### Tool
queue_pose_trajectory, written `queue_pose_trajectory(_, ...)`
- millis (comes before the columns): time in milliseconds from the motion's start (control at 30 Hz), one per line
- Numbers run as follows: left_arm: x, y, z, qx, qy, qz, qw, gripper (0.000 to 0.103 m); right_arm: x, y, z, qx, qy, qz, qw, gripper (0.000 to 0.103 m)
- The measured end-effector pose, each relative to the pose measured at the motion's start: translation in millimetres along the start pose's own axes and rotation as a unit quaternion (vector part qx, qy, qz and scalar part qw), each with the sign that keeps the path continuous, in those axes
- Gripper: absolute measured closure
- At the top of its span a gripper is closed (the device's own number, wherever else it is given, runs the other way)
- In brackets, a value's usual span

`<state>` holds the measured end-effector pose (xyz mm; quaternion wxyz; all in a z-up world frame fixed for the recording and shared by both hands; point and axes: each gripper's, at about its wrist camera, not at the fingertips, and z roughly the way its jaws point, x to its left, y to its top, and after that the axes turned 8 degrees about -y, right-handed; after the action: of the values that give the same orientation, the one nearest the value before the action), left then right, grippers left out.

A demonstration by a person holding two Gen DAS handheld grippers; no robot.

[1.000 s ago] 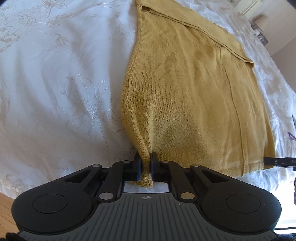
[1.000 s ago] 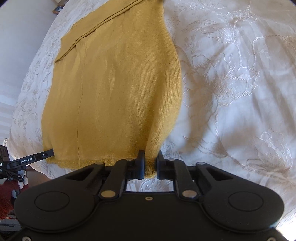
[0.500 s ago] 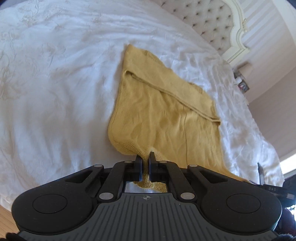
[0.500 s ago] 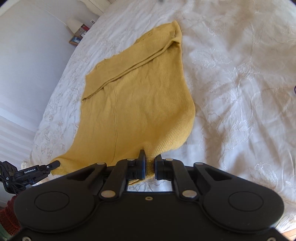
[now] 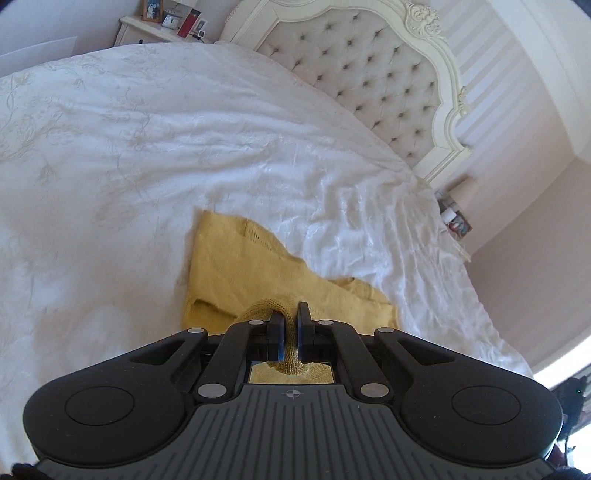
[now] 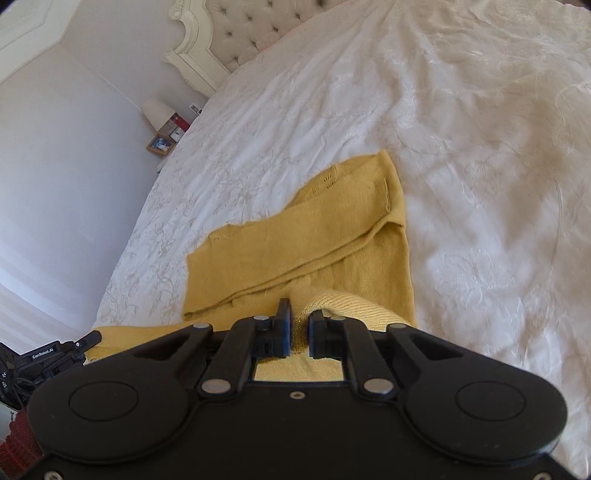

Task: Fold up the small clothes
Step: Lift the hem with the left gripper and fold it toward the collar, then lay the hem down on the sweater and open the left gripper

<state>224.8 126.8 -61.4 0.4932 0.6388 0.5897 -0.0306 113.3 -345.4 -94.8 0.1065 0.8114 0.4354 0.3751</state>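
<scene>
1. Nearest the left wrist camera, the left gripper (image 5: pixel 290 325) is seen with its two fingers pressed together on a bunched edge of the yellow knitted garment (image 5: pixel 236 266), a roll of the knit standing up between the pads.
2. In the right wrist view, the right gripper (image 6: pixel 299 328) is likewise clamped on a pinch of the same garment (image 6: pixel 332 236); a ribbed hem is seen curling over just right of its fingers.
3. The hem held by both grippers is lifted off the bed, while the far part of the garment lies flat on the white bedspread (image 5: pixel 129 166).
4. In the right wrist view, a long folded band, which may be a sleeve, is laid slantwise across the garment's body, and an openwork pattern is visible near its far edge.
5. At the lower left of the right wrist view, the tip of the other gripper is seen against the garment's lifted edge.
6. The bedspread is embroidered with a pale floral pattern and is wrinkled beyond the garment.
7. Past the bedspread, a cream tufted headboard (image 5: pixel 388 74) with a carved frame is set against a striped wall.
8. A bedside table (image 5: pixel 155 31) with picture frames and small items is placed left of the headboard in the left wrist view; on the bed's other side, a white lamp (image 6: pixel 157 110) and a framed picture (image 6: pixel 159 144) are seen.
</scene>
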Motion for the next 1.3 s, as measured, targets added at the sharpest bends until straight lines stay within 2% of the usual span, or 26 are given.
queue_pose_trajectory(167, 9.6, 35.5, 33.6, 0.004, -0.007, 0.009, 0.9999, 0.098, 10.0, 39.1, 34.2, -0.02, -0.014, 0.003, 1.0, 0.087)
queue_pose_trajectory(333, 26.3, 62.1, 73.6, 0.025, -0.004, 0.009, 0.9996, 0.098, 14.0, 69.6, 74.2, -0.019, -0.038, 0.013, 0.999, 0.087)
queue_pose_trajectory(533, 47.8, 80.9, 120.8, 0.057, 0.009, 0.012, 0.9983, 0.098, 11.3, 93.4, 121.8, 0.005, -0.078, 0.025, 0.997, 0.087)
queue_pose_trajectory(700, 64.0, 86.6, 152.6, 0.075, 0.038, 0.004, 0.9964, 0.097, 12.6, 104.5, 156.4, 0.036, -0.092, 0.017, 0.995, 0.086)
queue_pose_trajectory(833, 76.4, 86.4, 172.1, 0.087, 0.072, -0.008, 0.9936, 0.093, 7.9, 113.7, 180.8, 0.055, -0.104, 0.022, 0.993, 0.079)
queue_pose_trajectory(933, 84.9, 88.5, 179.6, 0.078, 0.1, -0.024, 0.9916, 0.071, 0.0, 121.7, 195.0, 0.067, -0.108, 0.028, 0.991, 0.076)
queue_pose_trajectory(1033, 89.3, 96.8, 183.8, 0.066, 0.117, -0.026, 0.9906, 0.068, -6.9, 129.5, 197.7, 0.058, -0.108, 0.031, 0.992, 0.047)
queue_pose_trajectory(1067, 89.6, 99.8, 184.0, 0.064, 0.123, -0.025, 0.99, 0.067, -9.5, 131.5, 197.4, 0.054, -0.106, 0.034, 0.992, 0.043)
queue_pose_trajectory(1200, 79.1, 112.4, 178.3, 0.05, 0.132, -0.009, 0.99, 0.064, -12.7, 140.4, 193.2, 0.045, -0.109, 0.023, 0.993, 0.041)
queue_pose_trajectory(1300, 60.0, 108.2, 175.3, 0.059, 0.128, 0.022, 0.9898, 0.061, 2.9, 138.6, 182.2, 0.032, -0.099, -0.031, 0.994, 0.041)
